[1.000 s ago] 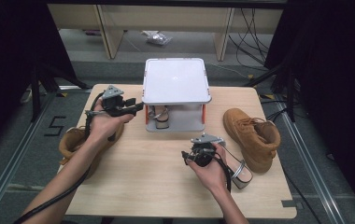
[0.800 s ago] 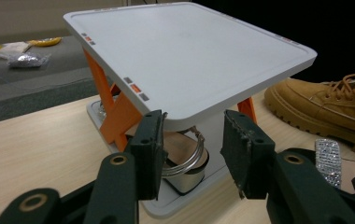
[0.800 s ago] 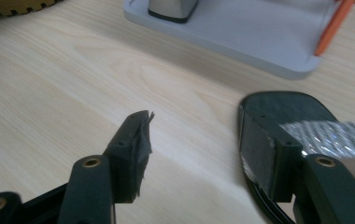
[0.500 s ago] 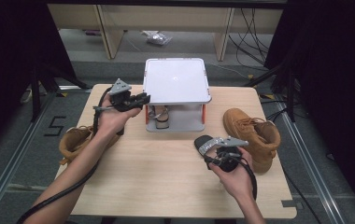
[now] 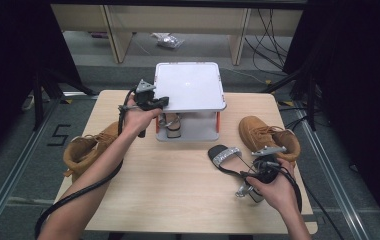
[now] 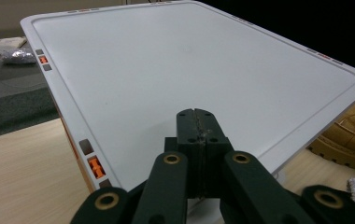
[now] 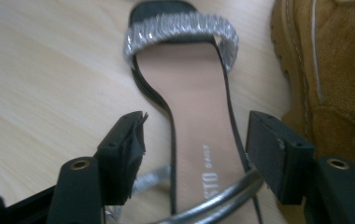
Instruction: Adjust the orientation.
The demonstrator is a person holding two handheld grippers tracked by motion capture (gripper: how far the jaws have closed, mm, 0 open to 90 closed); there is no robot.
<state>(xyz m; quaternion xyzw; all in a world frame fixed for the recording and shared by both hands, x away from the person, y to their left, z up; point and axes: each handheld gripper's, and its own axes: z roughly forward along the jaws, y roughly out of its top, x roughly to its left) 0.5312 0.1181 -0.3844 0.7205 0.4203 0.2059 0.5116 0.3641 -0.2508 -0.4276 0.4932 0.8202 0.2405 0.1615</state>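
Note:
A black sandal (image 5: 224,155) with a glittery silver toe strap lies on the wooden table (image 5: 178,185). My right gripper (image 5: 253,172) sits at its heel end. In the right gripper view the jaws (image 7: 196,140) stand wide on either side of the sandal's insole (image 7: 199,116) without pressing it; they have just been opening. My left gripper (image 5: 162,102) is held at the left edge of a white two-level shelf (image 5: 190,85). Its jaws (image 6: 196,114) are shut on nothing, pointing over the shelf's top (image 6: 189,60).
A second sandal (image 5: 173,125) stands on the shelf's lower level. One tan boot (image 5: 265,134) lies just right of the black sandal, close to my right gripper. Another tan boot (image 5: 85,147) lies at the table's left edge under the left forearm.
The left hand moved right to the shelf's edge and its jaws closed. The right hand slid right toward the boot, uncovering the sandal's toe end on the table.

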